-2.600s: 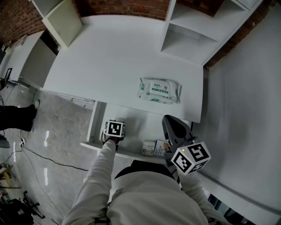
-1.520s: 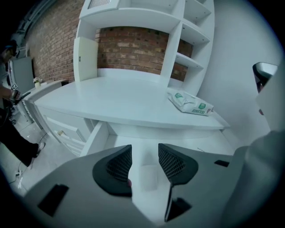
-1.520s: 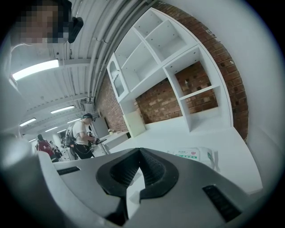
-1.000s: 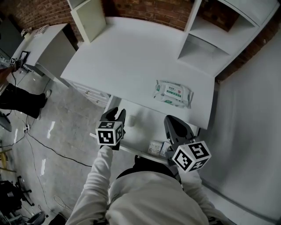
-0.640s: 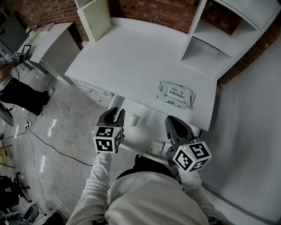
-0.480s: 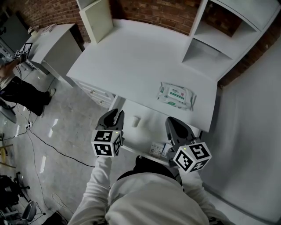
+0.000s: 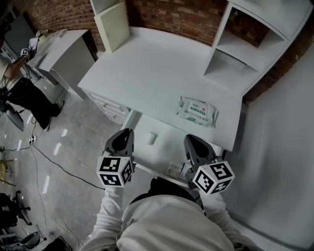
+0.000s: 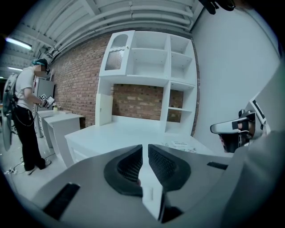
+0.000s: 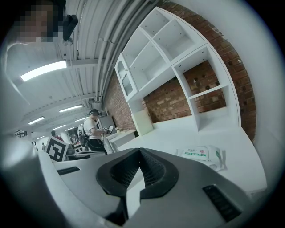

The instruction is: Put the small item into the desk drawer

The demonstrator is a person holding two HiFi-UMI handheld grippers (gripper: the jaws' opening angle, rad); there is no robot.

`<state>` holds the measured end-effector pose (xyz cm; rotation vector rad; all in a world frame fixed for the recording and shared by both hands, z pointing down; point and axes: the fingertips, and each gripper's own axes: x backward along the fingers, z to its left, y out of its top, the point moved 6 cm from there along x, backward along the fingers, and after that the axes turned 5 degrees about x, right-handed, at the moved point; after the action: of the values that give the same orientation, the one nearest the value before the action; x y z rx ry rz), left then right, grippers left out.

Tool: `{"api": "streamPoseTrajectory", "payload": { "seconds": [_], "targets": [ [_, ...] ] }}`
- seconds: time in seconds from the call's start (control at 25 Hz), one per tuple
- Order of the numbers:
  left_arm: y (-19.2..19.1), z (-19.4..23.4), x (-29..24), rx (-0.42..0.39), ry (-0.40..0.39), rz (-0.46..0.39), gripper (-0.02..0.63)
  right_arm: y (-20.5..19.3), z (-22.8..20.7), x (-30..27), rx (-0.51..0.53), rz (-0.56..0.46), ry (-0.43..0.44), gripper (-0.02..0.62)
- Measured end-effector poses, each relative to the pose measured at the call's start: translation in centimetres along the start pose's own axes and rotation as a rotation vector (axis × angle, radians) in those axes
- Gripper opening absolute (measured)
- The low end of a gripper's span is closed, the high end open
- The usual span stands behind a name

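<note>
Small white item (image 7: 153,138) sits alone in the open drawer (image 7: 169,146) just below the counter's (image 7: 157,73) front edge, with bare drawer floor around it and little boxes (image 7: 175,170) at the near right. Left tool (image 7: 126,132) hovers over the drawer's left wall, its jaws just closing to a thin slit on nothing. Right tool (image 7: 190,139), jaws together and empty, hovers over the right side.

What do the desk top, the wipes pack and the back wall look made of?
Desk top: probably white painted or laminated board; smooth, matte, no grain shows.
Wipes pack: soft plastic film, slightly glossy and wrinkled, with a printed label.
Back wall: bare red-brown brick, rough, with mortar lines visible.
</note>
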<state>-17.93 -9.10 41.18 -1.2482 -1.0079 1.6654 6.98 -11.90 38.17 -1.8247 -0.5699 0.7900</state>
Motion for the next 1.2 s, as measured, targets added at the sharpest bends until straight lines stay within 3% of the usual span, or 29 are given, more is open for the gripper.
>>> {"api": "streamPoseTrajectory", "payload": {
  "seconds": [0.6, 1.2],
  "targets": [
    [0.7, 0.6, 4.6, 0.028, 0.024, -0.092, 0.018, 0.1, 1.6, 0.4, 0.04, -0.011, 0.018, 0.026],
    [0.7, 0.1, 6.0, 0.036, 0.006, -0.109, 0.018, 0.1, 2.4, 1.4, 0.081, -0.042, -0.018, 0.026]
  ]
}}
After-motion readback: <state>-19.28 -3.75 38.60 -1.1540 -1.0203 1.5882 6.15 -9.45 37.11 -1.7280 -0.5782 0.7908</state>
